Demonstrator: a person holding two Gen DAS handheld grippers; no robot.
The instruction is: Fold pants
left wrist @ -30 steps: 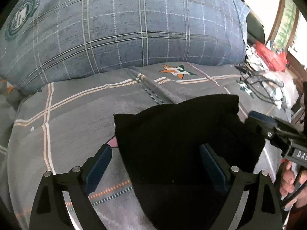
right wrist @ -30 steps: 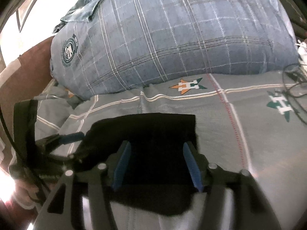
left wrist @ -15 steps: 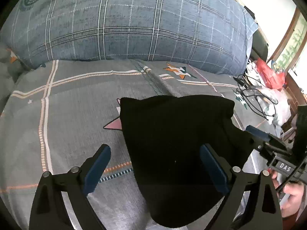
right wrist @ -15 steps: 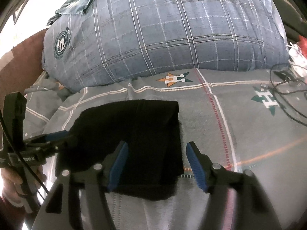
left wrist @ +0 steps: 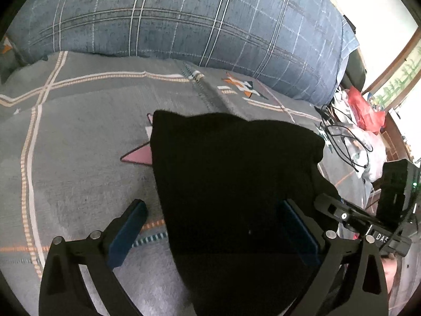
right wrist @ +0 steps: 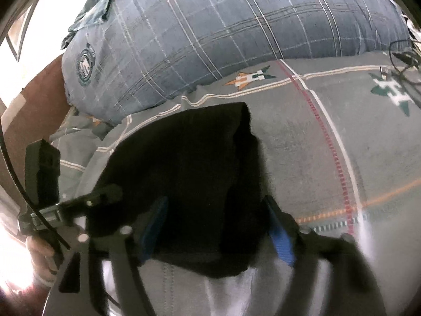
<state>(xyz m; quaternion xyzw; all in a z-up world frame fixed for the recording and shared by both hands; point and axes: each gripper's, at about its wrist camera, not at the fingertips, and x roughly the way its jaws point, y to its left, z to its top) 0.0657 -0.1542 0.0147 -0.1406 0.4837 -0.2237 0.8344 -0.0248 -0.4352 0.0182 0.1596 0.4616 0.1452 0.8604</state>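
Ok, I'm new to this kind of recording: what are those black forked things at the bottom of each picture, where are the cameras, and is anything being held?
There is no robot here. A person carries a two-finger gripper in each hand, and a fisheye camera on each looks forward along its fingers. One picture is from the left gripper, the other from the right gripper; each gripper also shows at the edge of the other's view. Folded black pants lie on a grey patterned bedspread, with a large blue plaid pillow behind and cables to the right. Both grippers' jaws have just been opening; the pants lie between the blue pads, but neither pair presses on them, so nothing is held.
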